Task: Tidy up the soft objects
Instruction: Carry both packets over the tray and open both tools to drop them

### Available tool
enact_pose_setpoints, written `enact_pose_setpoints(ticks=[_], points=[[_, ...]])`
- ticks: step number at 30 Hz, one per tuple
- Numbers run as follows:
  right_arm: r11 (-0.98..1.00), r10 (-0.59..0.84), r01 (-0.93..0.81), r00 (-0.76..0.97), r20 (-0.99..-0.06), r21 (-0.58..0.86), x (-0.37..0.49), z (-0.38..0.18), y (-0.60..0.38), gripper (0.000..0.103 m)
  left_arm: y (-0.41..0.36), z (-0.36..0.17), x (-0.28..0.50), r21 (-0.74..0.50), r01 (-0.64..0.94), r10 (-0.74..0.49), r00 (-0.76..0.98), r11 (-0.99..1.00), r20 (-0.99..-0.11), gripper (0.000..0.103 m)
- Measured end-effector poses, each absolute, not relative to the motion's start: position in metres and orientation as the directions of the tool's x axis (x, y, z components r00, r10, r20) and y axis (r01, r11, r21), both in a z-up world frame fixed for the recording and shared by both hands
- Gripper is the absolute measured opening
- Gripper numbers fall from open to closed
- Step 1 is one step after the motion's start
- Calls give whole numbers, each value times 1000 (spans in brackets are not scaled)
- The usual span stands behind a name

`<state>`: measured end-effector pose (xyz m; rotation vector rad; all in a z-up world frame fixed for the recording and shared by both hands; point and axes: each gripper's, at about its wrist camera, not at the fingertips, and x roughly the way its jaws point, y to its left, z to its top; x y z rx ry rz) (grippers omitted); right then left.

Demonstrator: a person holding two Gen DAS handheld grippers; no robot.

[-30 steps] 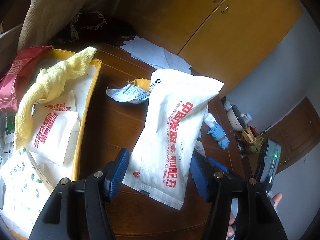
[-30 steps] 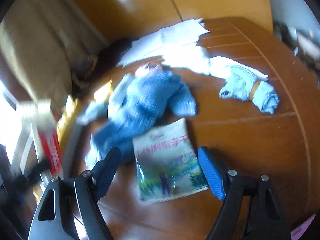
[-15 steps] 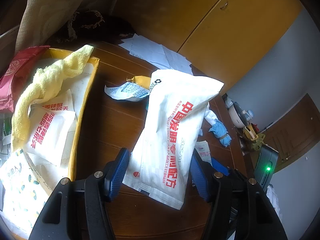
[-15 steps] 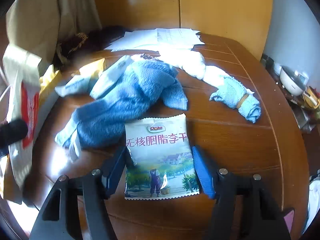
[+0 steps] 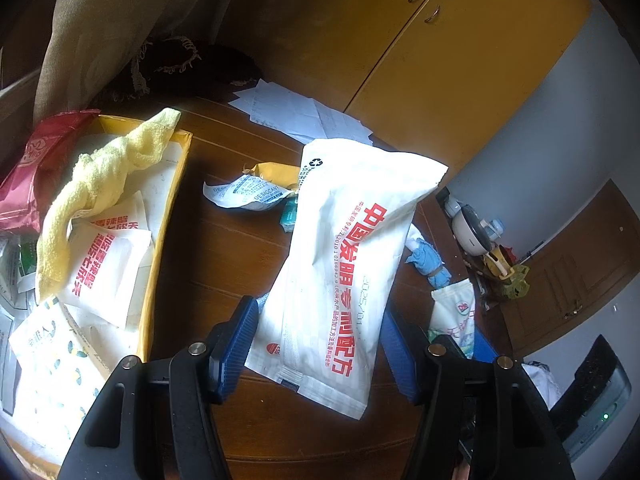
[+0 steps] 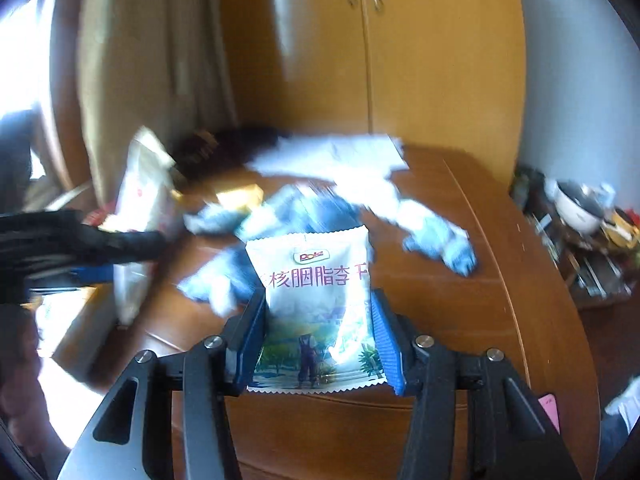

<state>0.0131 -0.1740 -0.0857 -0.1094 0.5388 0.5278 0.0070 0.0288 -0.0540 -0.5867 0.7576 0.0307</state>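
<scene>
My left gripper (image 5: 316, 312) is shut on a long white pouch (image 5: 352, 264) with red lettering and holds it slanted above the brown table (image 5: 224, 248). To its left stands a yellow cardboard box (image 5: 164, 240) with white packets and a yellow towel (image 5: 104, 176) in it. My right gripper (image 6: 318, 304) has a Dole snack bag (image 6: 316, 272) upright between its blue pads. The jaws are closing, the pads press on the bag's sides, and the bag is off the table. Behind it lie a blue towel (image 6: 316, 208) and a rolled blue-white cloth (image 6: 440, 236).
White papers (image 5: 304, 112) lie at the table's far side near a dark fringed cloth (image 5: 188, 64). A desiccant packet (image 5: 248, 194) lies mid-table. A red packet (image 5: 36, 168) leans on the box. Yellow cupboards (image 5: 440, 60) stand behind, and a cluttered shelf with a small cooker (image 5: 470, 232) is at the right.
The right gripper narrowed onto the Dole bag, which lay flat on the table, and raised it upright. The left gripper kept still with the white pouch.
</scene>
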Motion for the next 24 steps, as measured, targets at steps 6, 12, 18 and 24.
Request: enact_pose_setpoints(ticks=[6,12,18,24], points=[[837,503,-547,746,-437,29,-10,-64,-168,50,41,-46,-20,-484,-253,-142,754,838,-641,64],[789,578,-610,693,-432,76,-20,-53,-147,50,71,-46,-57,-456,-331,-59,755,826,-653,64],[641,725,-733,479,-496,229,-18,-54,-93,50,122,-43,-94,-418,-471,84,735,777,-672,64],[562,757,-782,356,-547,269,-11,-56,-26,50,156,-51,-111,-343,-564,167,666,751,-727,64]])
